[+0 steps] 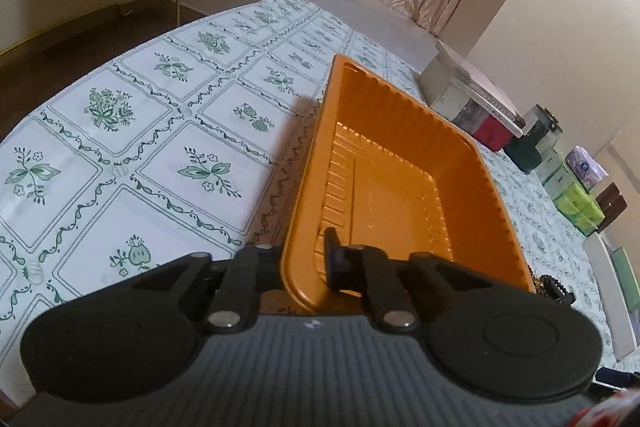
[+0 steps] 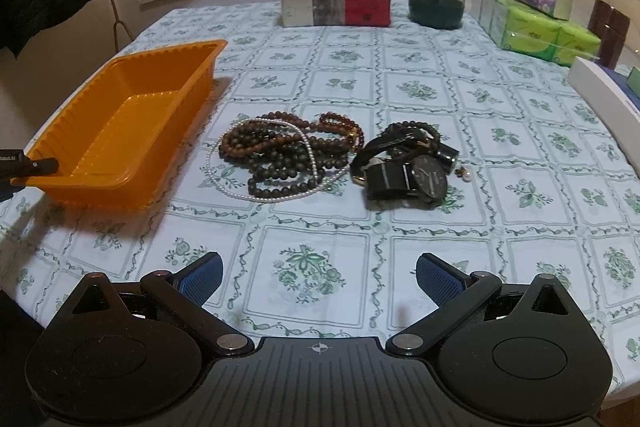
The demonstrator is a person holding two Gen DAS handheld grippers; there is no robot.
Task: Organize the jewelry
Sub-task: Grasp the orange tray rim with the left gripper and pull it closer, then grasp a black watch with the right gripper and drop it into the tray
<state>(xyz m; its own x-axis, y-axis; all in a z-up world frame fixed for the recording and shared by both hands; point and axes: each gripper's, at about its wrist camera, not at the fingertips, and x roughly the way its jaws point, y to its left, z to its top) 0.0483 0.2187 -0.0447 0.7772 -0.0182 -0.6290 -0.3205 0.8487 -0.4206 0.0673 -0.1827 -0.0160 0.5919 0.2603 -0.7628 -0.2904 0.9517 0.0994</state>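
Through my left wrist camera, I am pinching the near rim of the empty orange tray point(image 1: 404, 183) with my left gripper point(image 1: 308, 267), one finger inside, one outside. Through my right wrist camera, I am holding my right gripper point(image 2: 319, 277) wide and empty. Ahead of it are lying the bead necklaces point(image 2: 280, 155) and watches point(image 2: 408, 167), tray up-left, so nothing seems sorted yet.

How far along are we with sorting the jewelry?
Barely started. Done: nothing, the orange tray is empty. In hand: the left gripper is shut on the tray's near rim. The right gripper is open over bare tablecloth, holding nothing. Left: the bead necklaces, the watches and a small earring-like piece all lie on the table, outside the tray.
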